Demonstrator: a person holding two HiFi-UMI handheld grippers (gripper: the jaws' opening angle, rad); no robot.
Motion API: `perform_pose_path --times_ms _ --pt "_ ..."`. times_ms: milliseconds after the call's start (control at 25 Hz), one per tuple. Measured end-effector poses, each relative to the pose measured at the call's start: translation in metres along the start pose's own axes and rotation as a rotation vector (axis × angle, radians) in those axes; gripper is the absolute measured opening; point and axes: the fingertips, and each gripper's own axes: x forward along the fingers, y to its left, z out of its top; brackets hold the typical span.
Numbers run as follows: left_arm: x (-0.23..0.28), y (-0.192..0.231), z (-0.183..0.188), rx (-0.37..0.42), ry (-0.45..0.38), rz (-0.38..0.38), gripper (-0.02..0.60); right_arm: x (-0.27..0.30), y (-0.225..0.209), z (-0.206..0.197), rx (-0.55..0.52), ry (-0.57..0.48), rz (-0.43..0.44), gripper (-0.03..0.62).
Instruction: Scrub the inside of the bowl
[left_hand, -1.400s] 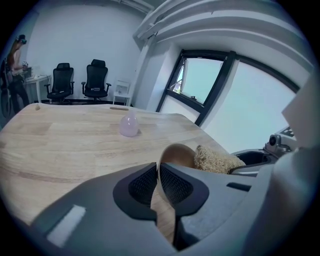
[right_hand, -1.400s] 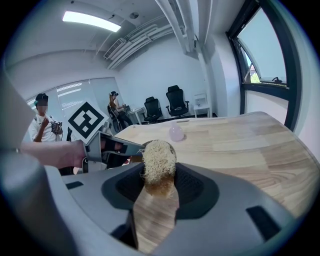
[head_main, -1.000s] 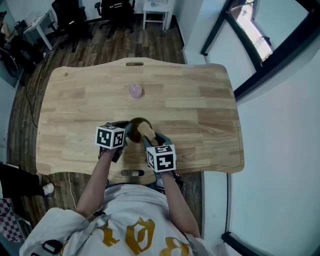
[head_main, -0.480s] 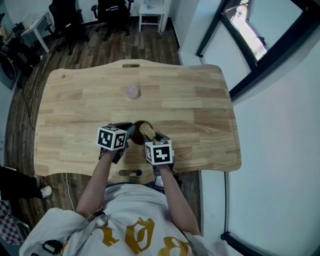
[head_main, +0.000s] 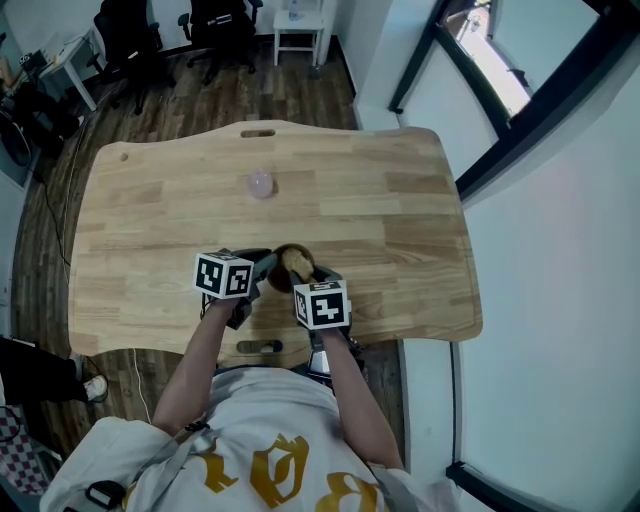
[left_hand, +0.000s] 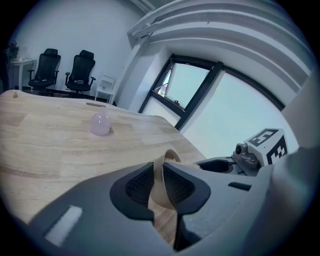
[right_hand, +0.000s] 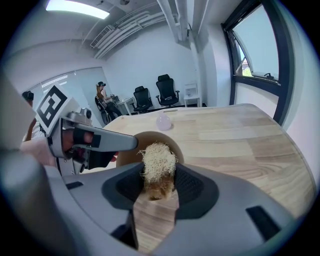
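Tan bowl (right_hand: 128, 151) w/ scrubber (right_hand: 159, 167) at mouth

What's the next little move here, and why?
Probably push the scrubber forward onto the inside of the bowl and rub. The left gripper is shut on the tilted bowl's rim; the right gripper grips the scrubber at its opening.

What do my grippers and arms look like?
The left gripper and right gripper are grey moulded shells with black textured pads; each carries a white cube with black square markers. Arms are bare below a white T-shirt with gold print.
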Motion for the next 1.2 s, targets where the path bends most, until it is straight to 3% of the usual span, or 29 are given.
perform_pose_path --times_ms 160,440,880,1200 --pt "0.0 0.0 0.003 -0.016 -0.001 0.0 0.049 0.0 0.004 0.004 -0.011 -0.01 0.036 0.172" --pt "0.0 0.01 0.0 -0.016 0.014 0.031 0.048 0.01 0.025 0.001 -0.12 0.024 0.098 0.172" --pt "0.001 0.014 0.002 -0.028 0.016 0.033 0.049 0.015 0.029 -0.004 -0.133 0.06 0.183 0.172" --pt "0.009 0.016 -0.004 -0.027 0.043 0.037 0.048 0.016 0.033 -0.015 -0.177 0.143 0.259 0.172"
